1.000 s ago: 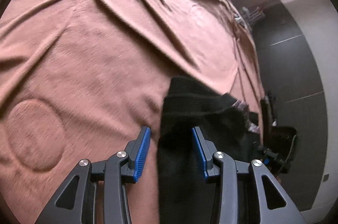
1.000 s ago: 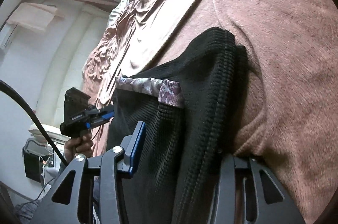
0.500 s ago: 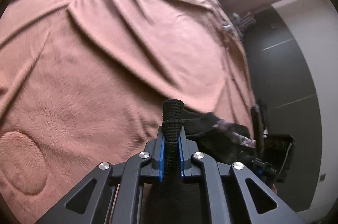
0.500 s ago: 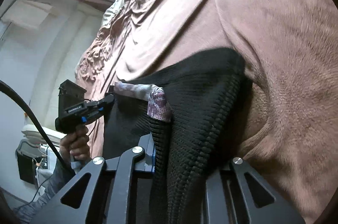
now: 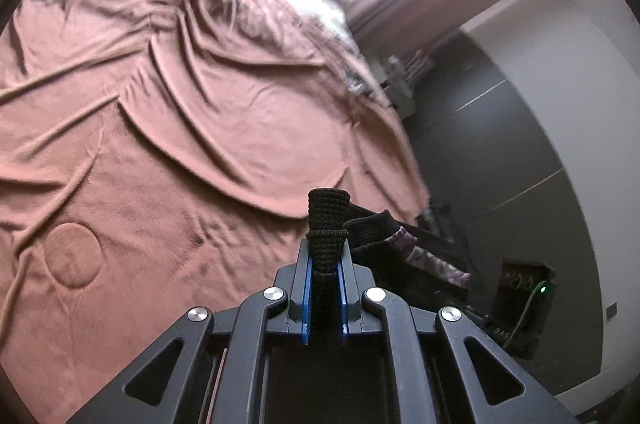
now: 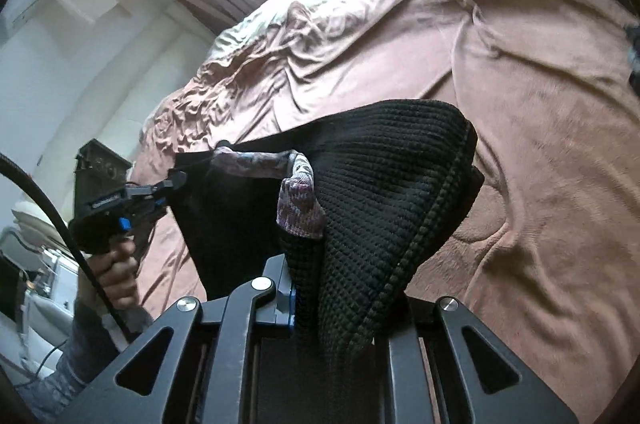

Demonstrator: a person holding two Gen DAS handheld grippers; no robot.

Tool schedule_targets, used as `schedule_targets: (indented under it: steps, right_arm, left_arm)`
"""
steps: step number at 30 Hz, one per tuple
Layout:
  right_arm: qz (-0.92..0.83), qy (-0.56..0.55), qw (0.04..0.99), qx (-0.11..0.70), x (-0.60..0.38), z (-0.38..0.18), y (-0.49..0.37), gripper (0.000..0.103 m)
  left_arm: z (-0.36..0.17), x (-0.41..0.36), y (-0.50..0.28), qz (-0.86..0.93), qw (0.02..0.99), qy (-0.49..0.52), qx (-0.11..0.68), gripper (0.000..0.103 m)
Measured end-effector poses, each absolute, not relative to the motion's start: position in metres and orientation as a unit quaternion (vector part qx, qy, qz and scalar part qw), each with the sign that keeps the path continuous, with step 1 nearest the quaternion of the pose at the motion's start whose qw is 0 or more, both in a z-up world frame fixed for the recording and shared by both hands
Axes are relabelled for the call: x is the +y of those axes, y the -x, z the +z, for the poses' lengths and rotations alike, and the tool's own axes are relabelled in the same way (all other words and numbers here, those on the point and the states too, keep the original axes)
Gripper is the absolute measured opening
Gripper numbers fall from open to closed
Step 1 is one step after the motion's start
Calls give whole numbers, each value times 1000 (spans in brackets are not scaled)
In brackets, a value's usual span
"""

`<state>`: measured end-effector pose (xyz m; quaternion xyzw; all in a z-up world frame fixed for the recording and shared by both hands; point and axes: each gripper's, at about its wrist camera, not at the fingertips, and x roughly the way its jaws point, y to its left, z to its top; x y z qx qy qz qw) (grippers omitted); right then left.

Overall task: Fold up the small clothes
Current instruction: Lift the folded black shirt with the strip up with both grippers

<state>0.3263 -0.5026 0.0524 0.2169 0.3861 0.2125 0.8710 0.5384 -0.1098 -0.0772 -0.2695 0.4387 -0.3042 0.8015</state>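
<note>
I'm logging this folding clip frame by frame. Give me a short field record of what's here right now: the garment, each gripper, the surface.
garment: black knit garment with a purple patterned lining, raised and stretched between both grippers
left gripper: shut on a bunched black edge of the garment
right gripper: shut on the garment's other side, knit draped over its fingers
surface: rumpled brown blanket on a bed
person: hand on the left gripper's handle, seen from the right wrist view
fold: not yet made

Black hand-held gripper [image 5: 324, 284], blue pads [image 5: 306, 298], silver screws, grey sleeve [image 6: 82, 338].
</note>
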Motion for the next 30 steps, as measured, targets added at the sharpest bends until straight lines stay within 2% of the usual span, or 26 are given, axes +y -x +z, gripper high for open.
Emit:
schedule_targets:
  steps: [15,30]
  right_arm:
    - [196,-200,914,294,-499,109,-169,11]
    - [231,-170,934,212,-481,141,-39,11]
  left_arm:
    - [8,-104,-417,-329,845,264,329,10]
    - [79,-83,-310,-330,869,260,263,10]
